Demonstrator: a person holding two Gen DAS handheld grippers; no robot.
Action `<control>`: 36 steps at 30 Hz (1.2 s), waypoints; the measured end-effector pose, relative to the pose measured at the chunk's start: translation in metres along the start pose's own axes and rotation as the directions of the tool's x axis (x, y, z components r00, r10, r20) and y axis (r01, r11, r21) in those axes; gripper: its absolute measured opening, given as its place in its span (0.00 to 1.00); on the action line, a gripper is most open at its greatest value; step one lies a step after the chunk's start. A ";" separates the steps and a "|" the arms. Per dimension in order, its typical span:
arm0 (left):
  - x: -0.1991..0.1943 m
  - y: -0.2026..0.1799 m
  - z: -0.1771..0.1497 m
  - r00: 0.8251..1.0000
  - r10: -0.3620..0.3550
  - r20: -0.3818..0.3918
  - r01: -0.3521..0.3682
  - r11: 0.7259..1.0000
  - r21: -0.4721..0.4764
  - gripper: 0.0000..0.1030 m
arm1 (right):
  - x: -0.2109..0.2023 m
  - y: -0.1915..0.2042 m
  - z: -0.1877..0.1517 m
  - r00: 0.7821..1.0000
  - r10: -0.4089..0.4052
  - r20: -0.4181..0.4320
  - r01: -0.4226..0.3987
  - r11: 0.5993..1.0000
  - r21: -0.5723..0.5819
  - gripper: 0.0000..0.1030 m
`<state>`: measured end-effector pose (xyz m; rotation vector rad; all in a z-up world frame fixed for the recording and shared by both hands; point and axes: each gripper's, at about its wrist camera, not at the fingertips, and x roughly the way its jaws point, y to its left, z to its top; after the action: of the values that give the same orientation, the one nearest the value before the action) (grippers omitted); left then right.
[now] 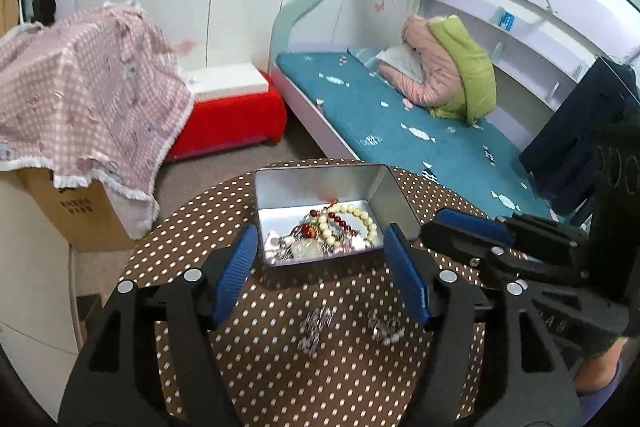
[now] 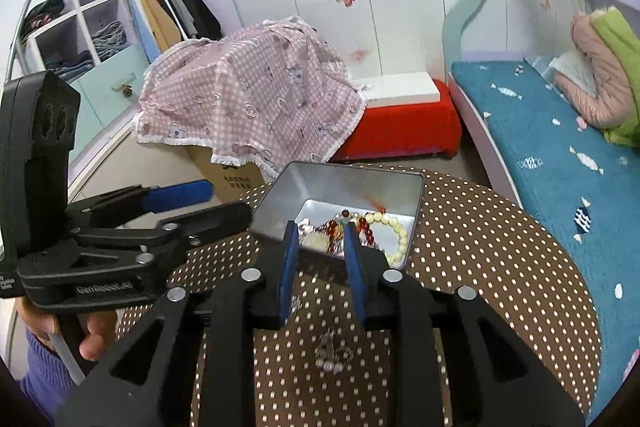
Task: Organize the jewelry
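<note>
An open silver tin (image 1: 384, 187) (image 2: 320, 179) stands on the round brown polka-dot table (image 1: 280, 367) (image 2: 480, 267). It holds a cream bead bracelet (image 1: 366, 219) (image 2: 400, 231), red beads (image 2: 366, 227) and silvery pieces. Two small silvery pieces lie on the cloth: one (image 1: 316, 327) left, one (image 1: 386, 327) right; one shows in the right wrist view (image 2: 330, 351). My left gripper (image 1: 320, 251) is open and empty, its fingers just short of the tin's near edge. My right gripper (image 2: 320, 235) is partly open and empty at the tin's near rim; it also shows in the left wrist view (image 1: 472, 223).
A cardboard box under a pink checked cloth (image 1: 88, 87) (image 2: 248, 87) stands left of the table. A red stool (image 1: 232, 119) (image 2: 400, 123) and a teal bed (image 1: 420, 131) (image 2: 560, 147) with a pink and green jacket lie beyond. The table edge curves close behind the tin.
</note>
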<state>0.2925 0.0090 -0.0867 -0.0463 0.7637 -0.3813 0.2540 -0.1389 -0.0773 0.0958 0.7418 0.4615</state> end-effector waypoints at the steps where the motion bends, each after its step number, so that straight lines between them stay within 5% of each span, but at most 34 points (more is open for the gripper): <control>1: -0.005 0.000 -0.004 1.000 0.009 0.008 -0.009 1.000 0.005 0.70 | -0.003 0.002 -0.005 1.000 -0.001 0.001 0.001 1.000 -0.008 0.24; 6: -0.013 0.002 -0.041 0.998 0.064 0.019 -0.065 0.997 0.047 0.78 | -0.013 0.000 -0.037 0.999 -0.029 -0.018 0.029 1.000 -0.006 0.30; 15: 0.014 0.007 -0.092 0.994 0.076 -0.073 -0.075 0.997 0.022 0.78 | -0.001 -0.010 -0.082 0.993 -0.082 -0.090 0.083 0.996 0.008 0.34; 24: 0.041 0.004 -0.098 0.990 0.092 -0.112 -0.088 0.995 0.042 0.77 | 0.013 -0.011 -0.099 0.989 -0.066 -0.132 0.069 0.997 0.022 0.38; 36: 0.069 -0.010 -0.095 0.978 0.139 -0.154 -0.120 0.985 0.127 0.44 | 0.020 -0.004 -0.100 0.989 -0.052 -0.140 0.054 0.999 0.005 0.40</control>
<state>0.2700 -0.0159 -0.2000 0.1458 0.8992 -0.3068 0.2011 -0.1415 -0.1651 0.0515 0.8823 0.4173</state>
